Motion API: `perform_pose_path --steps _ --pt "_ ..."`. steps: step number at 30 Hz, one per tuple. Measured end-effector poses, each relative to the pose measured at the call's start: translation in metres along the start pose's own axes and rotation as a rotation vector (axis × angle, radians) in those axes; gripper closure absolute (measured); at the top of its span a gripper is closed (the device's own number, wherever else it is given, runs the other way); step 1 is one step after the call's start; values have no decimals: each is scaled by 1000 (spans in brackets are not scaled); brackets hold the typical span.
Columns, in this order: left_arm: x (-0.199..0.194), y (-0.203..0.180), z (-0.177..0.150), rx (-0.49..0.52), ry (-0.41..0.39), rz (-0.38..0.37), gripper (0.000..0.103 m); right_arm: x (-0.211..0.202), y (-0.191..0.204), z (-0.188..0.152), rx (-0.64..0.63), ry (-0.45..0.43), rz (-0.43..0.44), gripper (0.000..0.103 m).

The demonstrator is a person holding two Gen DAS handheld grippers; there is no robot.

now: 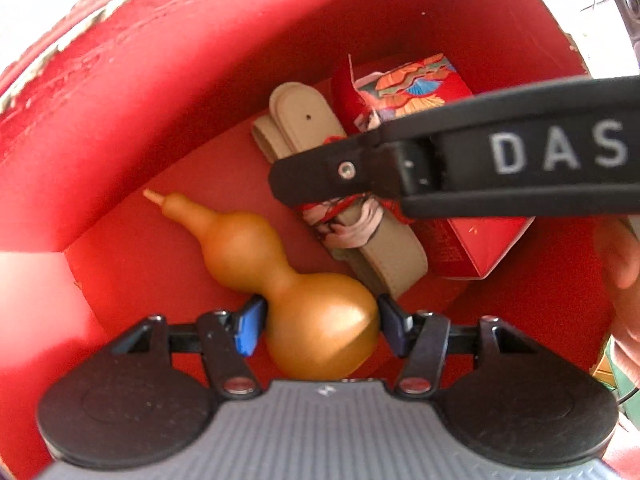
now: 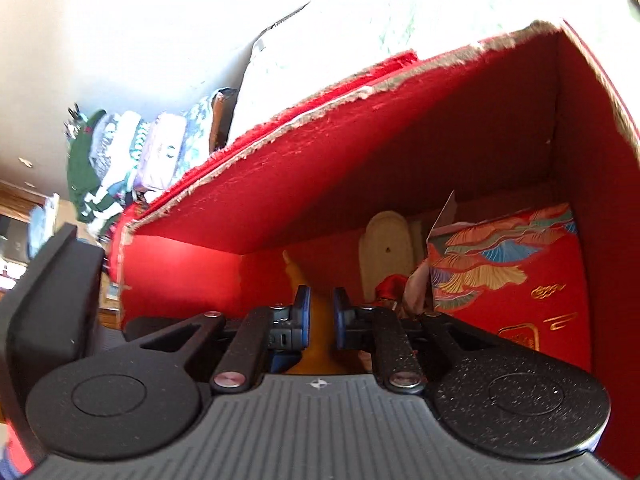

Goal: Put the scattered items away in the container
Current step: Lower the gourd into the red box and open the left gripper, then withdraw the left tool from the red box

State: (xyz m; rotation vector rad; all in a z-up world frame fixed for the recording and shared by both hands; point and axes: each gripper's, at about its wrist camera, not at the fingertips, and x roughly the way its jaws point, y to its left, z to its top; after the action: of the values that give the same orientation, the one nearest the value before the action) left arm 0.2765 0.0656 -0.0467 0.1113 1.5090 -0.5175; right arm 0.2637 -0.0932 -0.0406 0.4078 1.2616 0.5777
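Inside the red box, the left gripper is clamping its blue pads on the fat lower bulb of a golden gourd, which is lying on the box floor with its stem pointing far-left. Right of it, a beige strap bundle and a patterned red carton are lying. The right gripper (fingers nearly together, gripping nothing) is hovering above them.
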Motion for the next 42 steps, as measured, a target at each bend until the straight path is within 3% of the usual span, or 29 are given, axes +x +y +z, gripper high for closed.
perform_pose_path --steps 5,17,22,34,36,42 --pt "-1 -1 -4 -9 -18 15 36 2 10 -5 -66 2 -61 88" --pt "-16 -19 -17 63 -121 119 30 -3 -1 -6 -11 -13 -90 88" --pt "-20 -26 -21 79 -139 154 25 11 20 -5 -2 -16 -118 86" --pt "-29 -38 -35 126 -187 222 19 13 21 -9 11 -30 -120 84" --pt "-33 -40 -33 141 -205 226 11 13 21 -7 12 -39 -124 84" --pt "-40 -43 -32 161 -232 259 11 13 21 -4 18 -54 -121 84"
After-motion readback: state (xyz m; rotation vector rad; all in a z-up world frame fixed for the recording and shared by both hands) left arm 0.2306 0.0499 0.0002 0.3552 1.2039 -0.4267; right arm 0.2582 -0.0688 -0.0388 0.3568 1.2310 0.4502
